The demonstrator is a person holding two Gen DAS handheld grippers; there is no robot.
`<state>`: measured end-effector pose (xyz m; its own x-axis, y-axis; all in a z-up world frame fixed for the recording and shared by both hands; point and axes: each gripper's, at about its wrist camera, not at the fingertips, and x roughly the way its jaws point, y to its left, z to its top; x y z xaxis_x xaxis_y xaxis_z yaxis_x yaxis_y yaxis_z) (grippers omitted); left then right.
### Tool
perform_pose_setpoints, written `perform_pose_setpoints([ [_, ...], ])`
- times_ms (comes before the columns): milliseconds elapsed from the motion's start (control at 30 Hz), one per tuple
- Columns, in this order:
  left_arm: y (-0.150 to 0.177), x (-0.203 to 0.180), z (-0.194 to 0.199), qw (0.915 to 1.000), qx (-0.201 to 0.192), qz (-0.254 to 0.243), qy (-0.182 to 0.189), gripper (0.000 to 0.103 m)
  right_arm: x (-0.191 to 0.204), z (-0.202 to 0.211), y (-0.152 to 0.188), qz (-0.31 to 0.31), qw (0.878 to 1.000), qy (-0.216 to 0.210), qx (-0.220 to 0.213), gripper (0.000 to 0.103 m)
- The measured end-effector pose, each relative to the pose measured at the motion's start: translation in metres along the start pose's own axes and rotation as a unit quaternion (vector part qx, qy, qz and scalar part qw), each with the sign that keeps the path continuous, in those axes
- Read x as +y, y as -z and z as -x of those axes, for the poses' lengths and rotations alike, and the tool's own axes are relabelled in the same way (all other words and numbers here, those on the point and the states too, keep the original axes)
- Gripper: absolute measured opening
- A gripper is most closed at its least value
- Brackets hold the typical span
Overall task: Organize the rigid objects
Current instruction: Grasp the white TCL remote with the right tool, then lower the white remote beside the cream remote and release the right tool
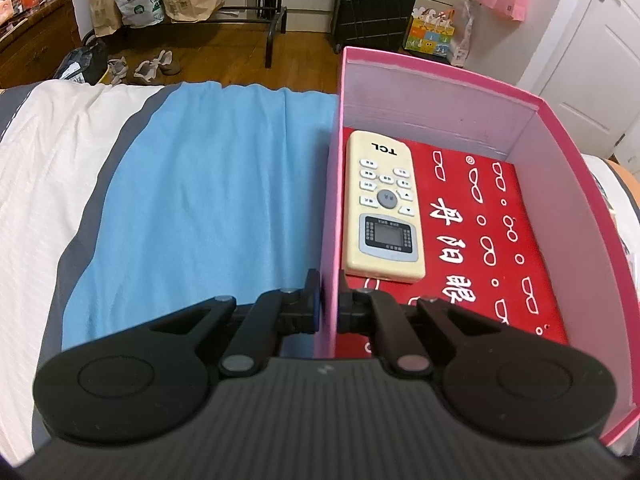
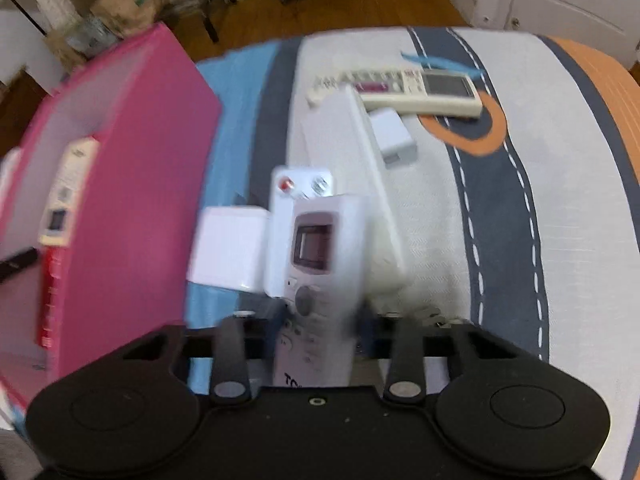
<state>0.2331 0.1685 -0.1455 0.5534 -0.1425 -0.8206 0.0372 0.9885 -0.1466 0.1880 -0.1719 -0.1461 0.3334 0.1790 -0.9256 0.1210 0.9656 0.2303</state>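
Closest to the left wrist camera, the left gripper [image 1: 329,307] has its two fingers pinched onto the near end of the pink box's [image 1: 568,184] left wall, one finger outside it and one inside, the jaws nearly closed with only the thin wall between them. Inside the box, a cream TCL remote [image 1: 382,210] lies flat against that left wall on a red printed sheet [image 1: 492,240] lining the floor. Left of the box, a blue cloth [image 1: 208,200] spreads over the white and grey bedding [image 1: 48,160]. In the blurred right wrist view, the right gripper [image 2: 322,320] holds a white remote with a small screen [image 2: 320,280] clamped between its fingers, lifted above the bed to the right of the pink box [image 2: 132,200]. Just beside the box sits a white charger block [image 2: 228,254], and farther from it lie a flat white slab [image 2: 352,168], a smaller white adapter [image 2: 394,136], and a long cream remote [image 2: 416,88] near the far edge of the striped bedspread [image 2: 560,200].
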Motion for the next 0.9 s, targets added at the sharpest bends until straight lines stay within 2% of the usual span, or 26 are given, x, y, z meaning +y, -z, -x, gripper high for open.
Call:
perform_pose_setpoints([
  [367, 0.002, 0.000, -0.002, 1.0000, 0.006, 0.000, 0.000, 0.005, -0.003, -0.015, -0.003, -0.001, 1.000, -0.012, 0.012, 0.020],
  [500, 0.003, 0.000, -0.002, 1.0000, 0.007, 0.001, 0.000, 0.005, -0.005, -0.016, -0.004, -0.004, 1.000, -0.028, -0.003, 0.020],
  [700, 0.003, -0.001, -0.004, 1.0000, 0.007, -0.003, -0.002, 0.005, -0.009, 0.042, -0.010, -0.032, 0.991, -0.100, -0.079, 0.020],
  [800, 0.003, -0.001, -0.003, 1.0000, 0.007, -0.005, -0.002, 0.005, 0.000, 0.074, -0.012, -0.032, 0.982, -0.149, -0.114, 0.020],
  [900, 0.004, 0.000, -0.003, 1.0000, 0.006, -0.003, -0.002, 0.005, 0.016, 0.086, -0.017, -0.043, 0.971, -0.205, -0.118, 0.020],
])
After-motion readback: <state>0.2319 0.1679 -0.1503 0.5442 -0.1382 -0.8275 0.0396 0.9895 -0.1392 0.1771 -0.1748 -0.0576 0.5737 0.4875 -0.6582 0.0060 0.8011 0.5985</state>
